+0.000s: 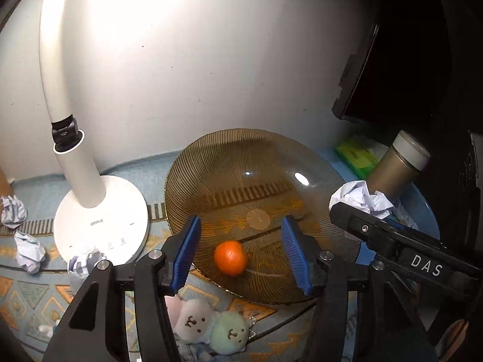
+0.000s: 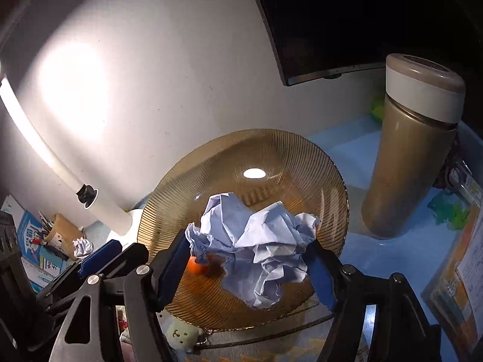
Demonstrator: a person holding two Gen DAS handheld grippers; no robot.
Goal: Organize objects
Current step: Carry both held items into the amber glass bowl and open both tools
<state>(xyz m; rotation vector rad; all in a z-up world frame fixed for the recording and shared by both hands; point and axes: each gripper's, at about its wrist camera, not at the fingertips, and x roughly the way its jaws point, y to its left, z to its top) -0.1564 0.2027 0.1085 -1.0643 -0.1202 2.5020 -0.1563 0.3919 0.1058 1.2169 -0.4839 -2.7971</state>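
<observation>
An amber ribbed glass plate (image 1: 229, 163) lies on the patterned cloth. A small orange ball (image 1: 231, 258) rests on its near part, below and between the blue pads of my left gripper (image 1: 241, 220), which is open and clear of it. My right gripper (image 2: 249, 239) hangs over the plate (image 2: 295, 157), shut on a crumpled ball of pale blue paper (image 2: 259, 241) that fills the gap from pad to pad. In the left wrist view that paper ball (image 1: 359, 197) sits at the tip of the right gripper (image 1: 347, 214), over the plate's right rim. The paper partly hides the orange ball (image 2: 194, 267).
A white desk lamp (image 1: 99, 226) stands left of the plate, with more crumpled paper balls (image 1: 28, 252) beside it. A tan thermos (image 2: 413, 150) stands to the right and a dark monitor (image 2: 317, 30) behind. Two plush toys (image 1: 211, 325) lie in front. A pen cup (image 2: 60, 232) and books are far left.
</observation>
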